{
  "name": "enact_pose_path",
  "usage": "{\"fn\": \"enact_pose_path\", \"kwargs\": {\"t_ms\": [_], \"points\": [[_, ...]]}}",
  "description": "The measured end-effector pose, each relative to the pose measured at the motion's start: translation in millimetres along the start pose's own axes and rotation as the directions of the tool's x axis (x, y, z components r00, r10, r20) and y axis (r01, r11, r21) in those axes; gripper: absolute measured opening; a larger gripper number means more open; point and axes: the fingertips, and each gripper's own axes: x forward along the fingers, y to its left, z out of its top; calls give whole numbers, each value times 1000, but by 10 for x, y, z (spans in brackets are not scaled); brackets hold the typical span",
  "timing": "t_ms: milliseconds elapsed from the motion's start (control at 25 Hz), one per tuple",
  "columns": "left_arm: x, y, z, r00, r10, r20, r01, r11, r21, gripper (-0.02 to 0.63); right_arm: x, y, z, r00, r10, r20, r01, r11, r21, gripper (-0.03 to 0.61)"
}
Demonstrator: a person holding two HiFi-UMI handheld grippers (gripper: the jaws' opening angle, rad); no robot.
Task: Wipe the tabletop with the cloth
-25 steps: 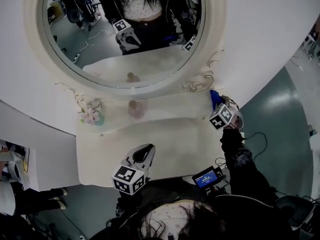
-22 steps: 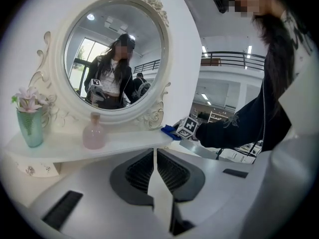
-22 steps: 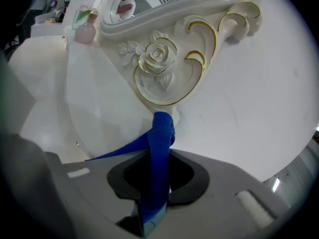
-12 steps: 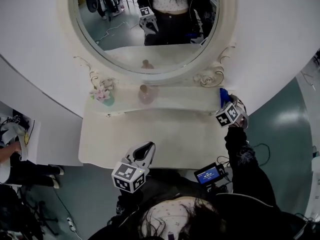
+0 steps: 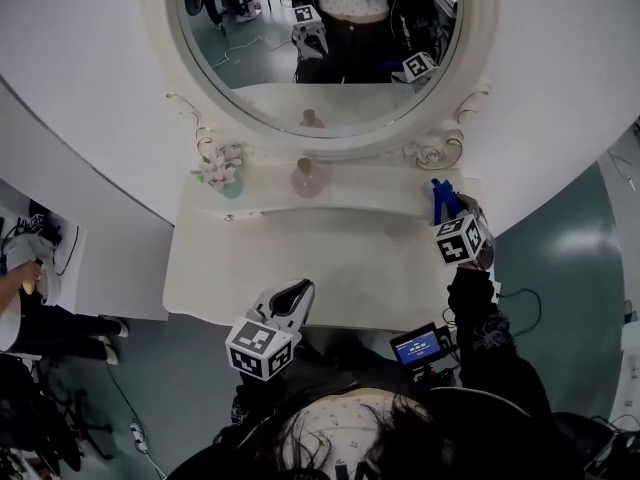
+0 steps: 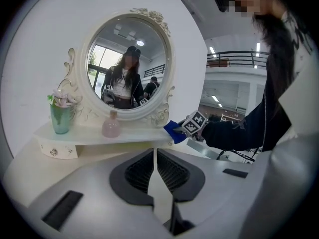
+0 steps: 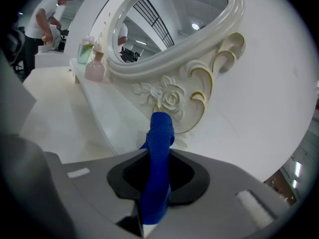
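A blue cloth [image 7: 158, 168] is pinched in my right gripper [image 7: 155, 193], whose jaws are shut on it; the cloth sticks up past them toward the mirror's carved base. In the head view this gripper [image 5: 452, 220] is at the right end of the cream tabletop [image 5: 330, 268], with the cloth [image 5: 441, 198] over the raised shelf's right end. The left gripper view shows the same cloth [image 6: 173, 131] at the shelf's right end. My left gripper [image 5: 291, 297] hovers at the table's front edge, jaws shut with nothing between them [image 6: 154, 171].
A round ornate mirror [image 5: 320, 43] stands behind the raised shelf [image 5: 370, 200]. On the shelf are a green vase with flowers [image 5: 224, 173] at the left and a pink bottle [image 5: 306, 178] in the middle. A person [image 5: 25, 278] stands at far left.
The head camera has tilted, so the table sits lower in view. My right gripper with the blue cloth has stayed near the shelf's right end. The left gripper has hardly moved.
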Motion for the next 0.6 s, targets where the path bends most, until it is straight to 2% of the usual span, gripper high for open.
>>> {"fn": "enact_pose_path", "kwargs": {"t_ms": [200,600], "points": [[-240,272,-87,1000,8,-9,-8,1000,5,2,-258,557,435,996,67,61,-68,998,17,75],[-1134,1642,-83,996,87,10,-87,996,-14,2,-506,2278,1891,958,228,172,-226,974,-32,75]]}}
